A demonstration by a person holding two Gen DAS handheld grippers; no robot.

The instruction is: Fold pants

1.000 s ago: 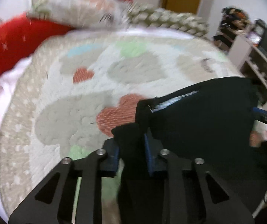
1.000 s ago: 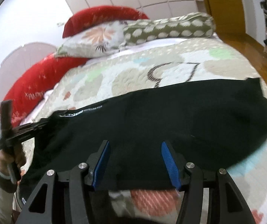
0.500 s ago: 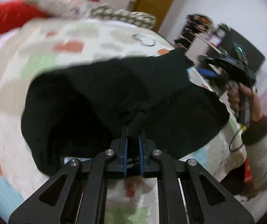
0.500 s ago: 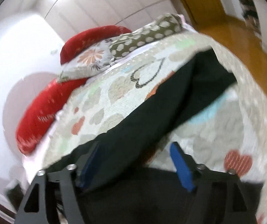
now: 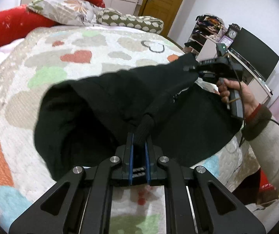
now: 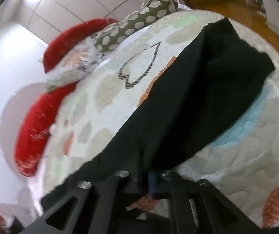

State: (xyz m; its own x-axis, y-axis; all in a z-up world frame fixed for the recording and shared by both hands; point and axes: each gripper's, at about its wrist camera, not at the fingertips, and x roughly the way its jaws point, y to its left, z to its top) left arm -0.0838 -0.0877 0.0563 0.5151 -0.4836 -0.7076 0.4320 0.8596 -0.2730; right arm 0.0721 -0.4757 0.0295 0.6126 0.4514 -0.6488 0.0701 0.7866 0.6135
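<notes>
The black pants (image 5: 104,105) lie on the heart-patterned quilt (image 5: 65,58), one end lifted and carried over the rest. My left gripper (image 5: 139,142) is shut on a ribbed cuff of the pants. My right gripper (image 5: 194,69) shows in the left wrist view at the right, held in a hand, pinching the far edge of the raised cloth. In the right wrist view the pants (image 6: 197,97) stretch away from my right gripper (image 6: 144,177), whose blue pads are closed on the fabric.
Red pillows (image 5: 10,25), a floral pillow (image 5: 65,9) and a spotted bolster (image 5: 131,20) line the head of the bed. A shelf unit and dark monitor (image 5: 256,58) stand at the right, past the bed edge. A wooden door (image 5: 162,3) is behind.
Both grippers lifted the end of the pants and swung it across the bed over the other part. The right gripper went from open above the pants to closed on the fabric.
</notes>
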